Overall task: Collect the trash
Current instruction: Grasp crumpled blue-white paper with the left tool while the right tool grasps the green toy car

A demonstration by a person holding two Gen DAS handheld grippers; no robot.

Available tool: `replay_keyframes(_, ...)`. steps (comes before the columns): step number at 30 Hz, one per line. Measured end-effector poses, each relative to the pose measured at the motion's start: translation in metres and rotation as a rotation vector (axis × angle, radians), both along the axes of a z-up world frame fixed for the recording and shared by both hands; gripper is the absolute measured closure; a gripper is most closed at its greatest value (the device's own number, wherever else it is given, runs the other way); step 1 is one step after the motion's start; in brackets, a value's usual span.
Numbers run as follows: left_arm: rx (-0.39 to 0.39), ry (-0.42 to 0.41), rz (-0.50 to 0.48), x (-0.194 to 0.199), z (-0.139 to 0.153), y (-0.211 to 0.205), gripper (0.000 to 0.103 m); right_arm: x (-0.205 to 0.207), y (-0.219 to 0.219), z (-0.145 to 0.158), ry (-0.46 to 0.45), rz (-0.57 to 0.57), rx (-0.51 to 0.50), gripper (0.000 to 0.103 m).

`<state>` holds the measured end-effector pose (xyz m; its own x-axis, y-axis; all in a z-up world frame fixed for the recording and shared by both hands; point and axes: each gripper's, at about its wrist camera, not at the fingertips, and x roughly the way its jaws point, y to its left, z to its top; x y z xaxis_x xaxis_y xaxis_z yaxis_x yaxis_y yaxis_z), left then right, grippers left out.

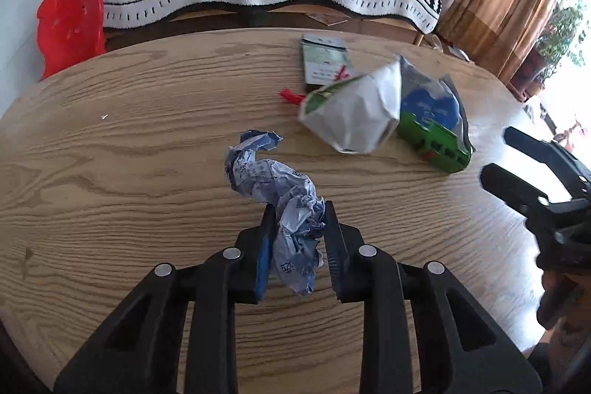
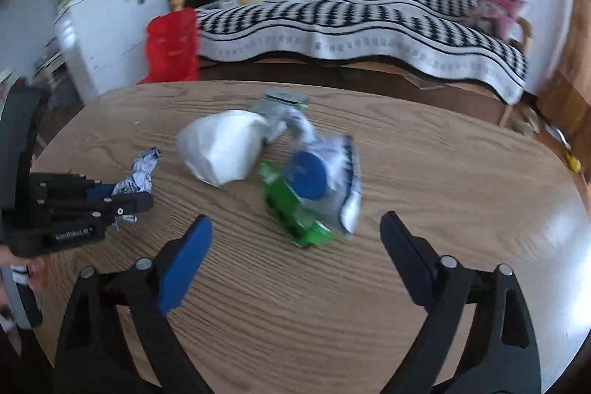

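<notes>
Pick-up step of trash collection. The left gripper point(image 1: 297, 220) has its fingers point(image 1: 266, 246) pinched on a crumpled blue-and-white paper point(image 1: 273, 187), whose far end trails ahead of the fingertips on the bench point(image 1: 110, 154). The right gripper point(image 2: 295, 228) is spread wide and holds nothing; just ahead of its fingers lie a green box point(image 2: 291, 213) inside a clear bag point(image 2: 332, 165), with a white wrapper point(image 2: 221, 150) ahead and left. No bin is visible; a red bag point(image 1: 70, 21) hangs beyond the bench, contents unseen. Likely next: lift the paper, close on the clear bag.
</notes>
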<state>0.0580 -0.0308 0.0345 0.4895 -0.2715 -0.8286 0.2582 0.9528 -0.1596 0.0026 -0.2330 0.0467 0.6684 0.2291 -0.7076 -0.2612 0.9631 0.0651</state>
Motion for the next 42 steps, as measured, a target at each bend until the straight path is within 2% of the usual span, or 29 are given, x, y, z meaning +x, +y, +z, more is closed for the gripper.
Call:
replay_keyframes(2,-0.03,0.027,0.0,0.002,-0.004,0.007,0.078,0.011,0.007,-0.003,0.008,0.031,-0.017,0.028)
replay_keyframes(4,-0.051,0.052,-0.009,-0.001,-0.007,0.008,0.078,0.024,0.012,-0.009,0.043,0.073,-0.027,0.035)
replay_keyframes(5,-0.05,0.057,-0.012,-0.001,-0.009,0.009,0.078,0.031,0.016,-0.011,0.062,0.096,-0.023,0.043)
replay_keyframes(7,-0.038,0.052,-0.015,0.0,-0.01,0.011,0.078,0.039,0.021,-0.019,0.101,0.137,-0.007,0.051)
replay_keyframes(10,-0.04,0.049,-0.011,0.002,-0.01,0.015,0.077,0.041,0.027,-0.026,0.105,0.132,-0.049,0.053)
replay_keyframes(13,-0.038,0.048,-0.013,0.003,-0.012,0.015,0.077,0.041,0.02,-0.032,0.125,0.108,-0.041,0.053)
replay_keyframes(14,-0.034,0.047,-0.018,0.003,-0.012,0.014,0.077,0.04,0.018,-0.035,0.127,0.099,-0.046,0.062)
replay_keyframes(16,-0.028,0.046,-0.024,0.003,-0.013,0.013,0.077,0.039,0.015,-0.041,0.147,0.095,-0.048,0.073)
replay_keyframes(23,-0.054,0.034,-0.028,-0.002,-0.003,0.014,0.077,0.021,0.008,-0.036,0.139,0.066,0.019,0.074)
replay_keyframes(29,-0.041,-0.043,-0.027,-0.014,0.01,0.008,0.077,-0.004,0.02,-0.012,0.085,0.078,-0.01,0.074)
replay_keyframes(32,-0.083,-0.067,-0.036,-0.022,0.02,0.002,0.077,-0.017,0.015,0.002,0.06,0.048,-0.007,0.074)
replay_keyframes(38,-0.14,-0.093,-0.121,-0.048,0.049,-0.034,0.077,-0.065,-0.02,0.037,0.014,-0.041,0.057,0.074)
replay_keyframes(42,-0.133,-0.136,-0.224,-0.083,0.076,-0.079,0.077,-0.126,-0.064,0.062,-0.017,-0.109,0.025,0.074)
